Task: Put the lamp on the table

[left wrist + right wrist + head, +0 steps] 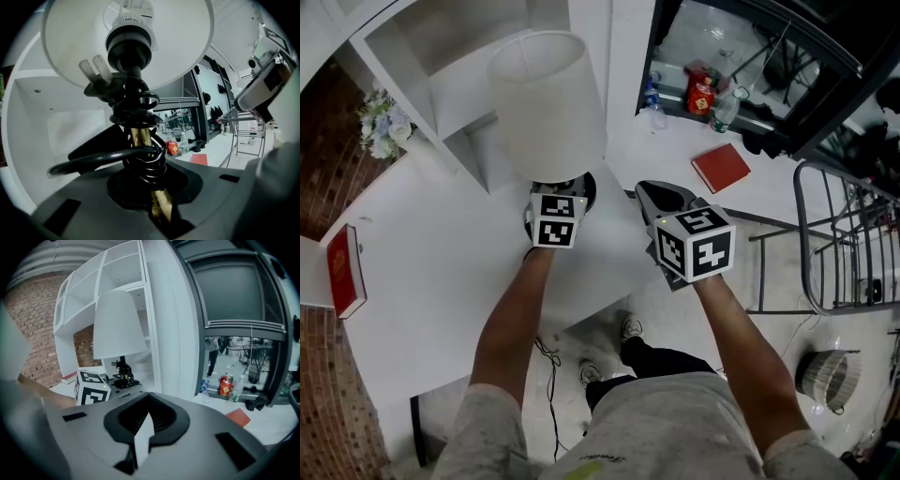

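Standing at a white bench [441, 281] and looking steeply down on it. Gripping the lamp [548, 103] with the left claw [561, 195], low on the brass stem [139, 137], just above the dark round base. Closed round that stem at a middling width, with turns of black cord [140, 157] wound on it and filling the hollow of the claw. Seen from below in the left gripper view: the open underside of the white shade, the bulb socket at top centre, and a two-pin plug [101, 79] tucked beside it at upper left.

Found at upper middle of the head view: the lamp, upright, base down on the bench, close in front of a white shelf unit [441, 56].

Holding the right claw [666, 199] just right of the lamp's base, near but apart. Pinched almost together, down to a thin slit, with nothing in it.

Elsewhere on the bench: a red book [342, 272] at the left edge of the frame, a second red book [720, 167] at upper right, flowers [382, 122] at upper left. At the right edge, a metal rack [853, 244] on the floor.
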{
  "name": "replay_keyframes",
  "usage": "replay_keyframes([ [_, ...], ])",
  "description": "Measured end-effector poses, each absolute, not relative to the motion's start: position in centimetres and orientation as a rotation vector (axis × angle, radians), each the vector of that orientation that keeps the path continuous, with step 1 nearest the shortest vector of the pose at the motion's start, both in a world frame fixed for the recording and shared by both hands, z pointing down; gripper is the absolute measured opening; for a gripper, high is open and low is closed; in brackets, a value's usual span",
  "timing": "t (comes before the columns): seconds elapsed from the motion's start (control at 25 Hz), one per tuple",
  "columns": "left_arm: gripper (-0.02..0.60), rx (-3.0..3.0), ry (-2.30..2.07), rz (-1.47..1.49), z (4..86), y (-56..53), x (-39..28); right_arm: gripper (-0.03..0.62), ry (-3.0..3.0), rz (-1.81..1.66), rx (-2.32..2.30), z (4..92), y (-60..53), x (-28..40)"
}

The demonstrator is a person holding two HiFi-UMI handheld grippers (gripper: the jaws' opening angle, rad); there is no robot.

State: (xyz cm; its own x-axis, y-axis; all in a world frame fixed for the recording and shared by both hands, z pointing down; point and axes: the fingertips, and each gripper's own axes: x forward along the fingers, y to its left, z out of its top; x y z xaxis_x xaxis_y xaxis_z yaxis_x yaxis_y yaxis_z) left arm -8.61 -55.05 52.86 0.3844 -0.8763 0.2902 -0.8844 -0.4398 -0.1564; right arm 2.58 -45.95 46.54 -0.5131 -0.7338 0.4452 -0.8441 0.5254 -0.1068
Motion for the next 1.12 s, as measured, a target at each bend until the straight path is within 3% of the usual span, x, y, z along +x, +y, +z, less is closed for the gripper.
replay_keyframes([
  [0.52, 0.089, 2.570, -1.626, 0.576, 53.1, -54.8, -8.6, 0.003, -2.421, 0.472, 1.336, 46.3, -44.9, 2.7],
  [1.12, 0.152, 2.539, -1.559, 0.641, 53.5, -52.0, -10.0, 0.003, -2.442, 0.495, 1.358, 45.1, -42.5, 1.0],
])
